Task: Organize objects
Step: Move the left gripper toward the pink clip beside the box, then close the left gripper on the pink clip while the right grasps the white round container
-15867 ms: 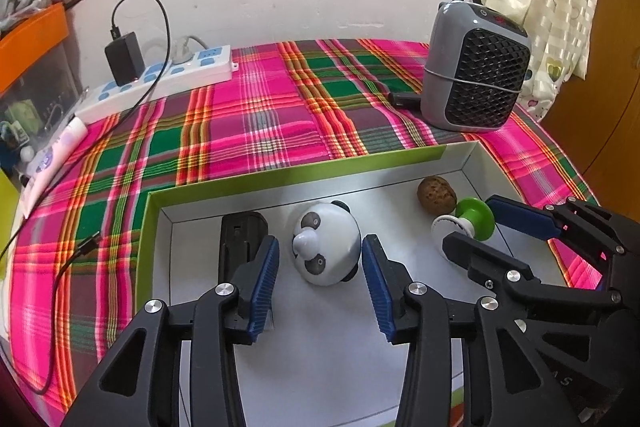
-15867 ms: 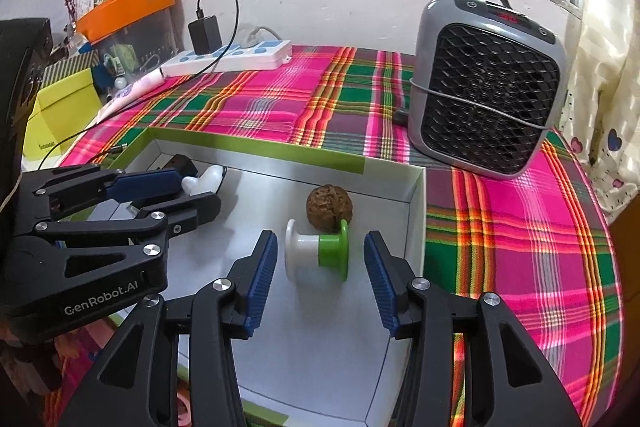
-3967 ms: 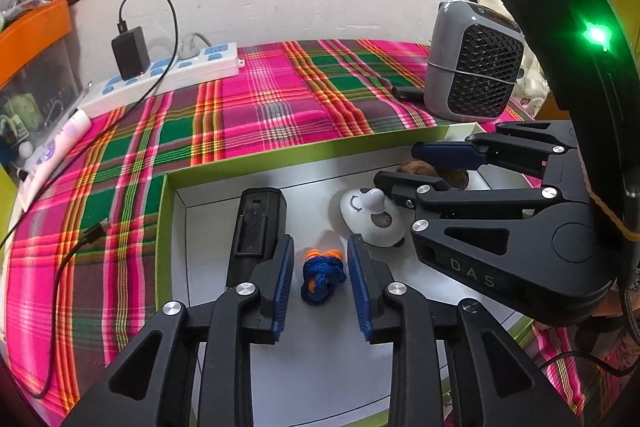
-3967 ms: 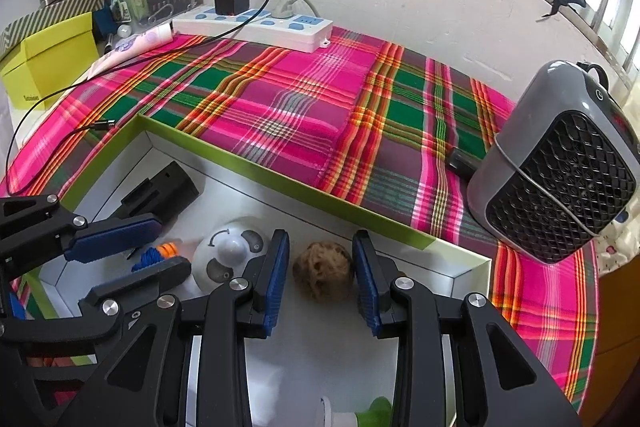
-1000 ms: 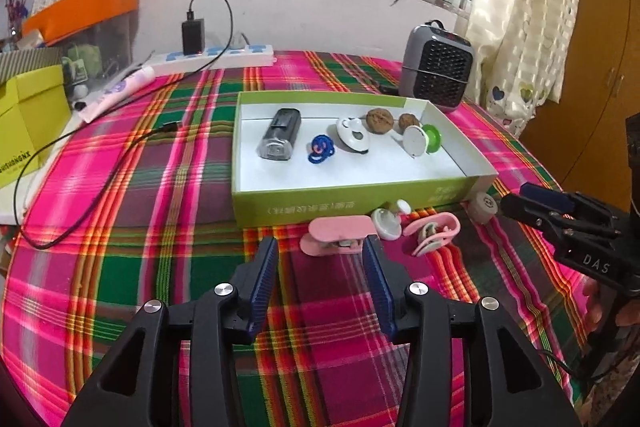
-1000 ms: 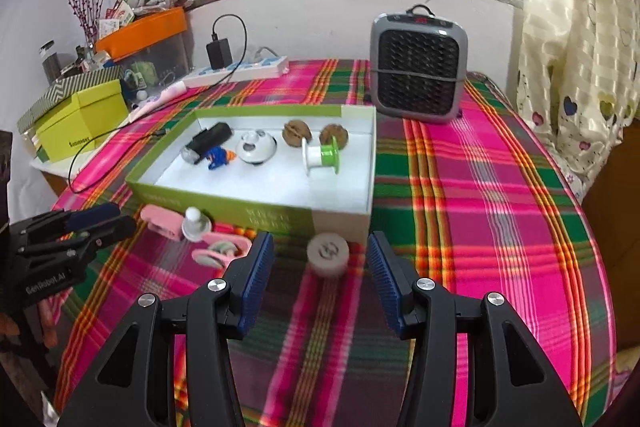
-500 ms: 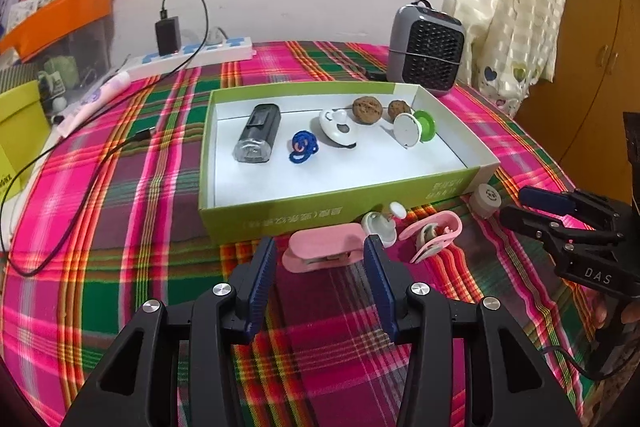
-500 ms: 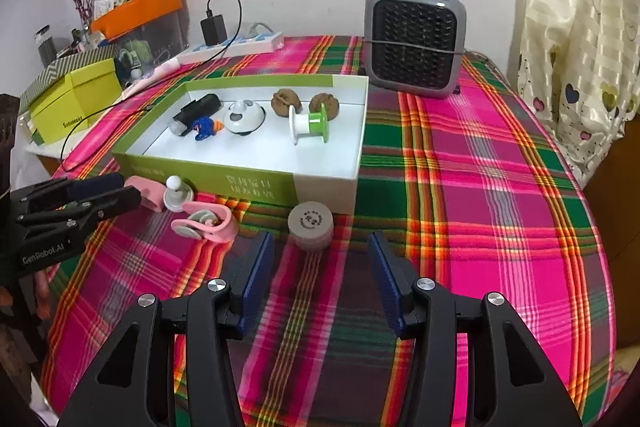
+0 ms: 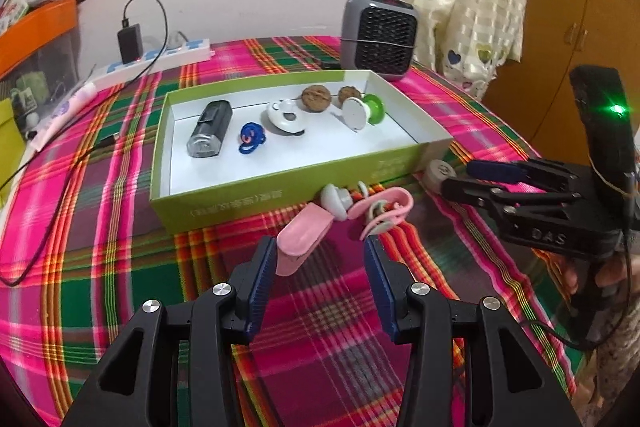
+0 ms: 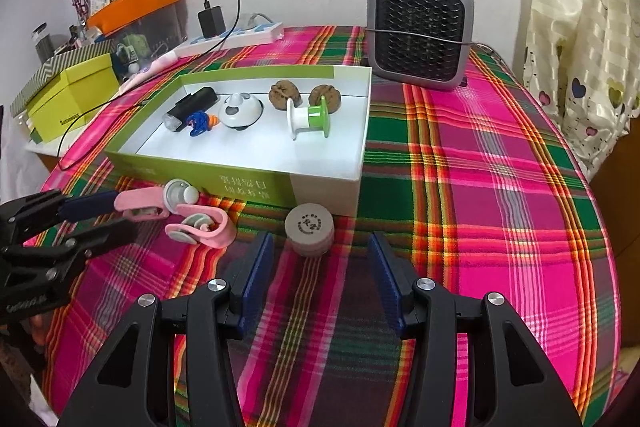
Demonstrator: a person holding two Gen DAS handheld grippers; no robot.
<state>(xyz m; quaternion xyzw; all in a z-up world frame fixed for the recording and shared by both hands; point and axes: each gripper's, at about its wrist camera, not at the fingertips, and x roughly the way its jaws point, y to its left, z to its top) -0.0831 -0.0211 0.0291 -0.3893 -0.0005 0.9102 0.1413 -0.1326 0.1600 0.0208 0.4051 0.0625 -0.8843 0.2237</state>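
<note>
A green box (image 9: 256,201) (image 10: 256,183) lies on the plaid cloth. It holds a black torch (image 9: 210,134), a blue cord toy (image 9: 251,137), a panda ball (image 9: 285,115), two walnuts (image 9: 316,98) and a green-and-white spool (image 9: 362,111). In front of the box lie a pink case (image 9: 302,241), a white knob (image 9: 336,199), a pink clip (image 9: 386,209) and a grey round puck (image 10: 309,227). My left gripper (image 9: 320,267) is open, its left pad beside the pink case. My right gripper (image 10: 320,267) is open just short of the puck.
A grey fan heater (image 10: 420,31) stands behind the box. A power strip with charger and cable (image 10: 228,31) lies at the back left. A yellow-green box (image 10: 68,99) and clutter sit at the left edge. A curtain (image 10: 580,27) hangs on the right.
Both grippers have moved forward and lower toward the items in front of the box. The pink case now reaches my left gripper's left pad; the puck is close before the right gripper.
</note>
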